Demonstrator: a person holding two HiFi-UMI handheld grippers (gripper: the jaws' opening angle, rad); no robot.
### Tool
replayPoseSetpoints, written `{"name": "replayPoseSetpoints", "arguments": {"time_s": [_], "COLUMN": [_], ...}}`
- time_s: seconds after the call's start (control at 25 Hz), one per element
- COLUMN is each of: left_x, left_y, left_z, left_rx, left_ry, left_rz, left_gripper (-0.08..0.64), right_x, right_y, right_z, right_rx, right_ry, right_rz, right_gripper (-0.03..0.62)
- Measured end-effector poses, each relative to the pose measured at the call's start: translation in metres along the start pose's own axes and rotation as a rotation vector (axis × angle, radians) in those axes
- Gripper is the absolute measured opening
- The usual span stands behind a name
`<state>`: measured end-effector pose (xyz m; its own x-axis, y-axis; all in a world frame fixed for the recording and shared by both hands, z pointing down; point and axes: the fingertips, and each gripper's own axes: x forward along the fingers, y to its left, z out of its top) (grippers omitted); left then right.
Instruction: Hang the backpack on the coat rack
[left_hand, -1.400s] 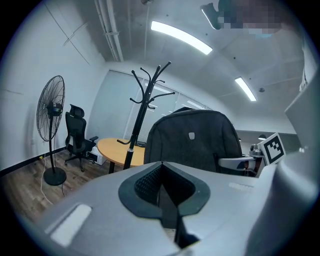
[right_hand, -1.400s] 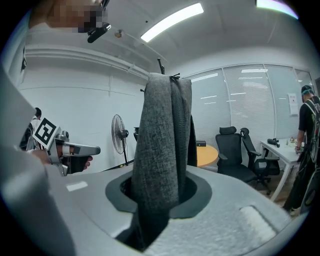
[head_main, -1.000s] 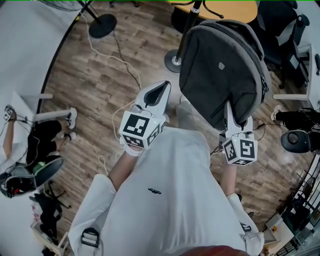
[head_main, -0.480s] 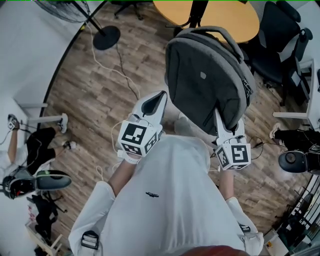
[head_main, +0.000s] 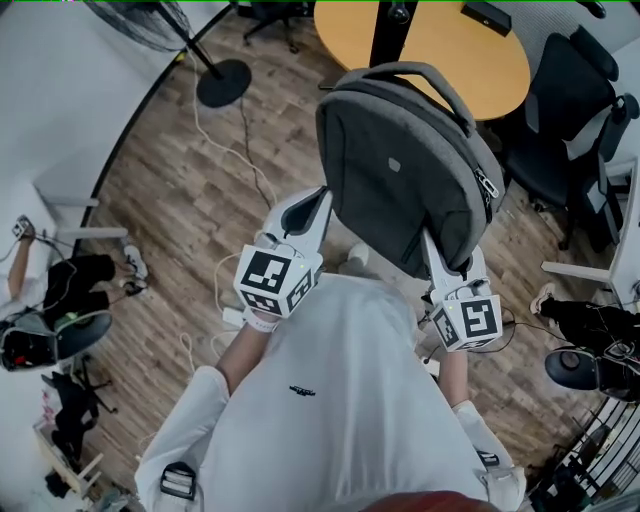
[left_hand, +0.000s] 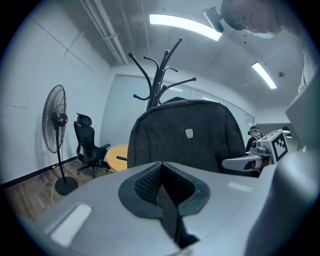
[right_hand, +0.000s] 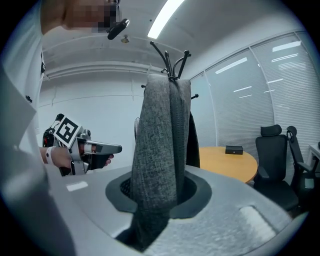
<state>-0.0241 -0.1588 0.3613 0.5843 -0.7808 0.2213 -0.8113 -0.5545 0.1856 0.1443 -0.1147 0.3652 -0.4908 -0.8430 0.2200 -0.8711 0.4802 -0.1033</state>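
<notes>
Now the right gripper (head_main: 445, 258) is pinching the bottom edge of the grey fabric backpack (head_main: 405, 180), carry handle (head_main: 402, 72) uppermost, black metal coat rack (left_hand: 159, 85) standing beyond; fingers of the left gripper (head_main: 312, 205) are pressing together, empty.

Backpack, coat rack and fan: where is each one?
backpack (head_main: 400, 180): head view, middle of its grey front panel.
coat rack (left_hand: 156, 87): left gripper view, upper pole where the hooks meet.
standing fan (left_hand: 55, 119): left gripper view, centre of its round cage.
</notes>
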Motion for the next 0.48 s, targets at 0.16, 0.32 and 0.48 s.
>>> {"name": "replayPoseSetpoints", "arguments": {"time_s": [0.16,0.32,0.48], "left_x": [0.017,0.021,0.021], "left_y": [-0.002,0.000,0.002], "left_z": [0.003,-0.001,0.000], "left_rx": [-0.002,-0.012,-0.022], "left_ry": [-0.017,-0.020,-0.030], "left_rz": [0.040,0.068,0.085], "left_gripper": [0.015,0.015,0.015], "right_x": [0.006,0.013,0.019], "right_y": [-0.015,-0.018,-0.017], "right_z": [0.010,0.012,0.015], "right_rx": [-0.019,-0.026,-0.031], "right_ry": [-0.010,-0.015,-0.019], "right_rz": [0.068,0.117,0.163], "right_gripper": [0.103,0.103,0.103]}}
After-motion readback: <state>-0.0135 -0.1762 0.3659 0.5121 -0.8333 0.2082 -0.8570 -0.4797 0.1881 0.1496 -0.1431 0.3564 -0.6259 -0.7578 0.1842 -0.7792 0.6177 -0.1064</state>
